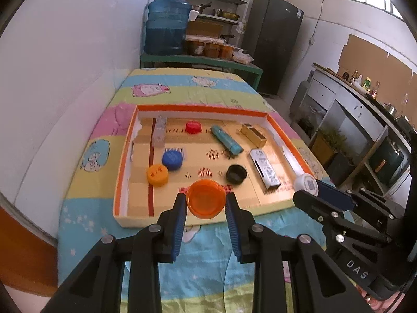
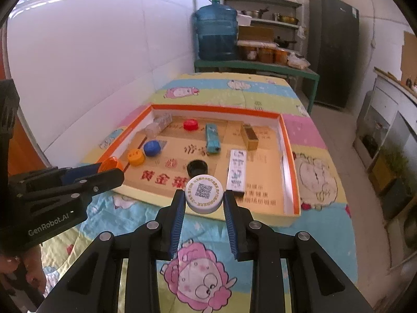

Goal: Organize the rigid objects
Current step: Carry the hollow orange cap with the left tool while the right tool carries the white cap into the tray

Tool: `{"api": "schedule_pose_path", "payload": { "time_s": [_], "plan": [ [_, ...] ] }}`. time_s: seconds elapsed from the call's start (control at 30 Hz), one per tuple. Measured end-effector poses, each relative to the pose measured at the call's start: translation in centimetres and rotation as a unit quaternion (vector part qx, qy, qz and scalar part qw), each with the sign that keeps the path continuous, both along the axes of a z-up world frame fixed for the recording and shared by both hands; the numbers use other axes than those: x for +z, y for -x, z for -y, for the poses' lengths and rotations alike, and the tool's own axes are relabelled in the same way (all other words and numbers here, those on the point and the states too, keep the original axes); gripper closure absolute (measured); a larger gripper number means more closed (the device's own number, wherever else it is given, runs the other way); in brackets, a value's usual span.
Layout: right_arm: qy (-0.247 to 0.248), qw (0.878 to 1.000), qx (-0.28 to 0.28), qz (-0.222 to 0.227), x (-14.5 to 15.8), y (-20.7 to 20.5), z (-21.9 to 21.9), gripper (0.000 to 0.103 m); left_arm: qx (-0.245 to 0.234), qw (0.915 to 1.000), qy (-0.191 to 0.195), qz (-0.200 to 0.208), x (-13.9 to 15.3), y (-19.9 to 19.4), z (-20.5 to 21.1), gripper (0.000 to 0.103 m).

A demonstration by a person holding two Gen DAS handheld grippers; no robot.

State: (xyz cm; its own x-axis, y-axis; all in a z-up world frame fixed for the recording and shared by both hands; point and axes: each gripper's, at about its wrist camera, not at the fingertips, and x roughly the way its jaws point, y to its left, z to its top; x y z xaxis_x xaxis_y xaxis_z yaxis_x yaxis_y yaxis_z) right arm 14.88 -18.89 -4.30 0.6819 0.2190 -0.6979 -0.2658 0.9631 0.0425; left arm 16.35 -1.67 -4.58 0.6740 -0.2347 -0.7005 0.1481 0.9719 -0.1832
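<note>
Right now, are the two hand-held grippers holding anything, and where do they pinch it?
Left hand-held gripper pinches an orange cap by its side rim; right hand-held gripper pinches a white cap by its side rim.

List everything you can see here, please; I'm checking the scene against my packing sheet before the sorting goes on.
tray: 1, orange rim, on the cartoon-print cloth
loose caps in the tray: 4; red far, blue and yellow-orange left, black near middle
teal tube: 1, lying flat, far middle
gold box: 1, far right
white printed box: 1, lying flat, right
clear box: 1, far left
water jug: 1, blue, on the green bench behind
fridge: 1, dark, background
orange cap: 1, in the left gripper
white cap: 1, QR code on top, in the right gripper
</note>
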Motion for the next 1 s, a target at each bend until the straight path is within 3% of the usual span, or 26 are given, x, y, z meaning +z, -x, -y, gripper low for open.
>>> {"api": "schedule_pose_path", "payload": {
  "time_s": [0.37,1.0],
  "plan": [
    [0.003,1.0,0.017,-0.006,-0.3,-1.7,-1.4,0.073,0.005,1.0,-0.001,0.001,0.7,-2.1,0.1,0.072],
    [0.008,0.997,0.021,-0.071,-3.7,-6.0,-1.0,0.072,0.001,0.9989,-0.011,-0.046,-3.0,-5.8,0.6,0.072]
  ]
}}
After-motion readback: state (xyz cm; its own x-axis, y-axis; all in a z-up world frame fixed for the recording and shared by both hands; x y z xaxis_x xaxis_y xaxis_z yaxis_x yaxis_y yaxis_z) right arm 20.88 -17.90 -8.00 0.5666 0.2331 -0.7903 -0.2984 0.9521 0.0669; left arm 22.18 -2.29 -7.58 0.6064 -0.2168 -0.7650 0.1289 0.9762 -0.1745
